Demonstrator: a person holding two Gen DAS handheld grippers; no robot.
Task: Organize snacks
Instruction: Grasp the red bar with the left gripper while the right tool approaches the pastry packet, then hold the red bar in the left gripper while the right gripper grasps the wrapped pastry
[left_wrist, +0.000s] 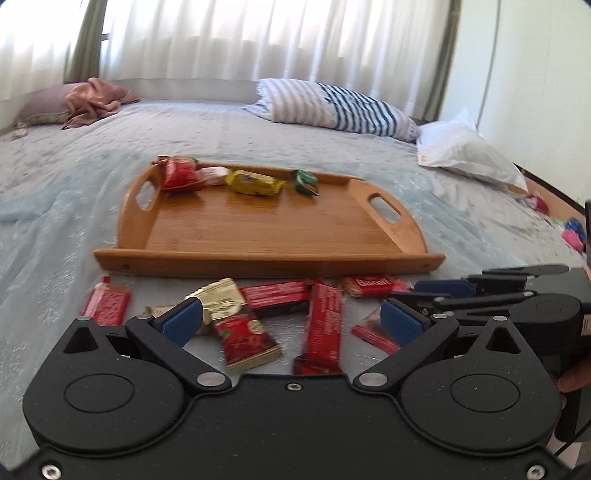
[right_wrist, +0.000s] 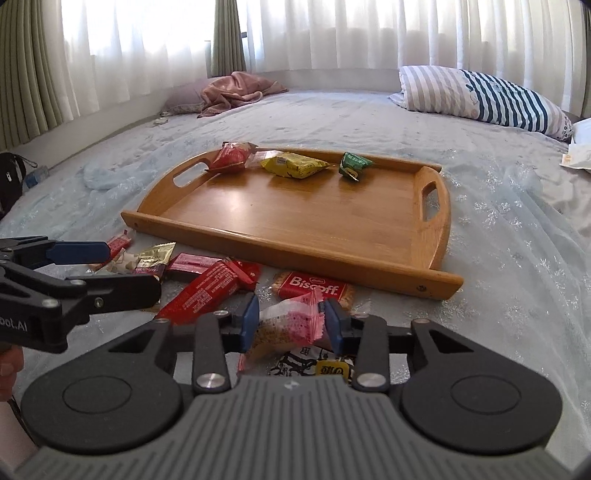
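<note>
— Where are the snacks right now?

— Split in 2 lots. On the bed (right_wrist: 332, 110) sits a wooden tray (right_wrist: 369, 254) with handle slots at both ends. Along its far rim lie 3 packets: a red one (right_wrist: 231, 155) propped on the left corner, a yellow one (right_wrist: 291, 165) beside it, and a small green one (right_wrist: 352, 165) further right, apart from the others. The near part of the tray floor is bare wood.

— And the rest?

— Scattered on the bedspread just in front of the tray's near rim. There's a Biscoff packet (right_wrist: 314, 286) close to the rim, a long red bar (right_wrist: 207, 291) lying slantwise, a gold-topped wrapper (left_wrist: 221, 301), and another red bar (left_wrist: 105, 304) off to the left.

— What are the 2 grippers up to?

— The right gripper (right_wrist: 290, 321) has its blue pads pressed in from both sides on a pink-and-clear wrapped snack (right_wrist: 291, 319); the wrapper is pinched between them. Under it I can see a black-and-white packet with a yellow patch (right_wrist: 314, 363).

— The left one?

— The left gripper (left_wrist: 291, 319) hovers over the pile with its fingers spread wide, nothing between them. A red-and-gold packet (left_wrist: 245, 338) and a red bar (left_wrist: 321, 328) lie on the bedspread in the gap below.

— Anything else around?

— A striped pillow (right_wrist: 498, 99) on the far right and a pink cloth (right_wrist: 240, 90) bundled on the far left, white curtains (right_wrist: 332, 33) behind.
</note>
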